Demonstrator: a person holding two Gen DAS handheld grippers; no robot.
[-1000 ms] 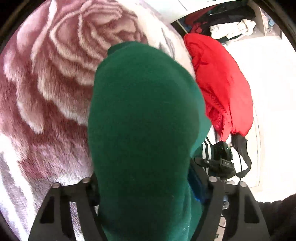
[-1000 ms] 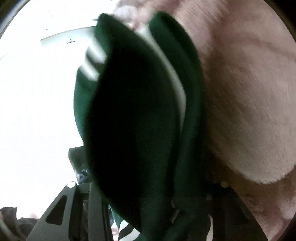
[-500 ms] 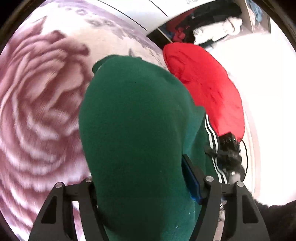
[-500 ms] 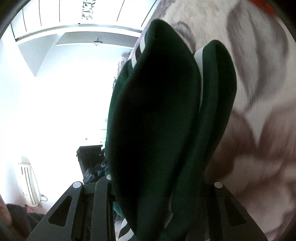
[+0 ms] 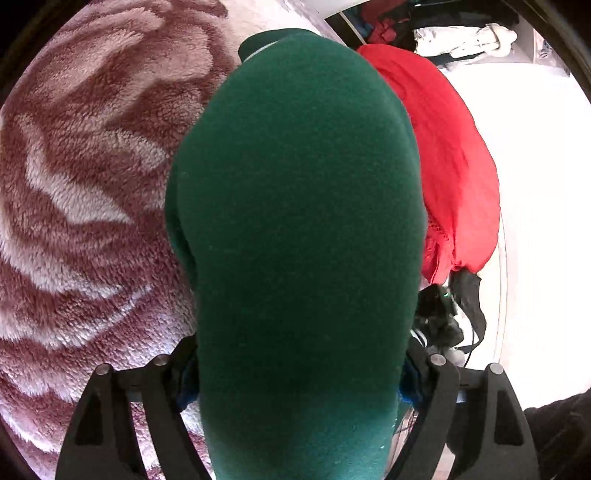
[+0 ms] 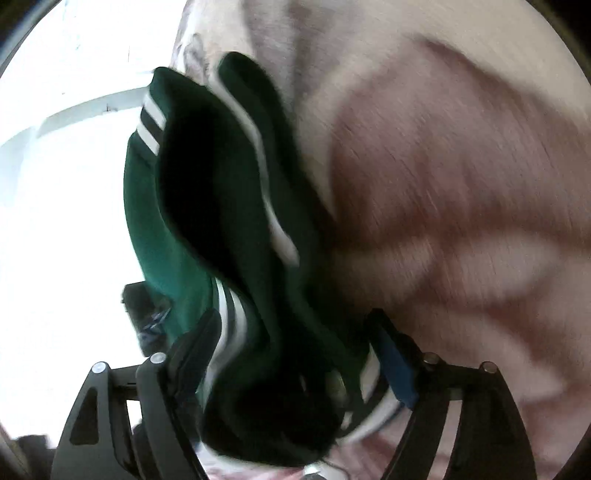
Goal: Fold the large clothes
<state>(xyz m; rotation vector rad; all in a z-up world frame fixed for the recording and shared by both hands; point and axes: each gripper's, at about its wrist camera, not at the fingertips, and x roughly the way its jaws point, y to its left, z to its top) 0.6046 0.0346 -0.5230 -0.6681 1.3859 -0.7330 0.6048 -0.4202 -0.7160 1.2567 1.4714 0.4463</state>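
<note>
A dark green garment with white stripes hangs between both grippers. In the left wrist view the green garment fills the middle and my left gripper is shut on a thick fold of it. In the right wrist view the green garment bulges forward with its white stripes showing, and my right gripper is shut on it. Both hold it above a pink and maroon rose-pattern blanket.
A red garment lies on the blanket's right edge. Beyond it is bright white floor and an open closet with piled clothes. The blanket fills the right of the right wrist view, blurred.
Both grippers have swung with the green garment; the left view now sits lower over the blanket and the right view has turned towards the blanket, blurred by motion. Both grips are unchanged.
</note>
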